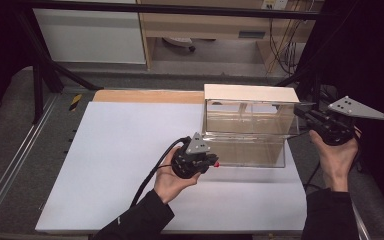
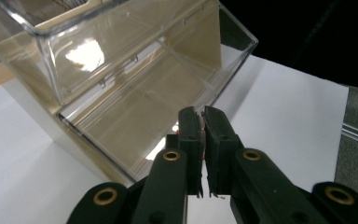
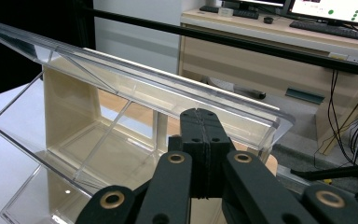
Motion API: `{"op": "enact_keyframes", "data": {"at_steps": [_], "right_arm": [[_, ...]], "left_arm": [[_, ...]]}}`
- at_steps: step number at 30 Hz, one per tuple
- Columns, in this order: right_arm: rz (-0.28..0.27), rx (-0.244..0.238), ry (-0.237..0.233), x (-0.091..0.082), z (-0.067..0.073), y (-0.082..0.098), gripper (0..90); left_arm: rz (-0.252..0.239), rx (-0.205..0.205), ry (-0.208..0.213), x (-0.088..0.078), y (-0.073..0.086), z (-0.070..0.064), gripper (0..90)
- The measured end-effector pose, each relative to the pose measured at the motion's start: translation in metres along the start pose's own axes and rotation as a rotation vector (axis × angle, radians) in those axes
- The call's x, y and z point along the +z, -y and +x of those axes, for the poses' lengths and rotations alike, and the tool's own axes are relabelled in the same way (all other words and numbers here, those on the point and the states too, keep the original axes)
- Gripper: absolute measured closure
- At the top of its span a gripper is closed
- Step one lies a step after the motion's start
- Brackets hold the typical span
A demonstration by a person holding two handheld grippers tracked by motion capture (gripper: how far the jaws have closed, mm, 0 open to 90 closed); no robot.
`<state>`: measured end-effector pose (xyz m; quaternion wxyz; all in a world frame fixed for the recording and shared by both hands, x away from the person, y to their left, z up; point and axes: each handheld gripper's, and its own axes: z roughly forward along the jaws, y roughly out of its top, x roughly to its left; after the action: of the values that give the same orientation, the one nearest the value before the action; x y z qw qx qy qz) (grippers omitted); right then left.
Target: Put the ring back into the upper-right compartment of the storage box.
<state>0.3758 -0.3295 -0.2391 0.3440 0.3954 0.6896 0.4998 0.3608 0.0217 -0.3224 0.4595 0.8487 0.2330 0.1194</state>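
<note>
White table board [image 1: 130, 165] carries a clear acrylic hinged-lid box with cream panels [image 1: 245, 127] at its far right. My left gripper [image 2: 204, 122], nearly shut on something small and red, should enter the opening squarely; my right gripper [image 3: 200, 122], jaws together, steadies the raised lid.

Lab, monitors [image 3: 328, 7] (lit), dangling cables [image 1: 282, 47]

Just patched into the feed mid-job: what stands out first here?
A clear plastic box with a cream top sits at the far right of the white table. The left gripper is at its front left corner, fingers pinching something small and red; the right gripper is shut at its right end.
</note>
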Motion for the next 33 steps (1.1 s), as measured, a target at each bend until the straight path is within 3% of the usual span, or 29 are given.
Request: {"op": "enact_keyframes", "data": {"at_steps": [23, 33], "right_arm": [[0.003, 0.000, 0.000, 0.000, 0.000, -0.001, 90.0], [0.007, -0.004, -0.001, 0.000, 0.000, -0.002, 90.0]], "left_arm": [[-0.037, 0.045, 0.003, 0.014, -0.050, -0.012, 86.1], [-0.043, 0.064, -0.016, 0.019, -0.070, -0.012, 86.1]]}}
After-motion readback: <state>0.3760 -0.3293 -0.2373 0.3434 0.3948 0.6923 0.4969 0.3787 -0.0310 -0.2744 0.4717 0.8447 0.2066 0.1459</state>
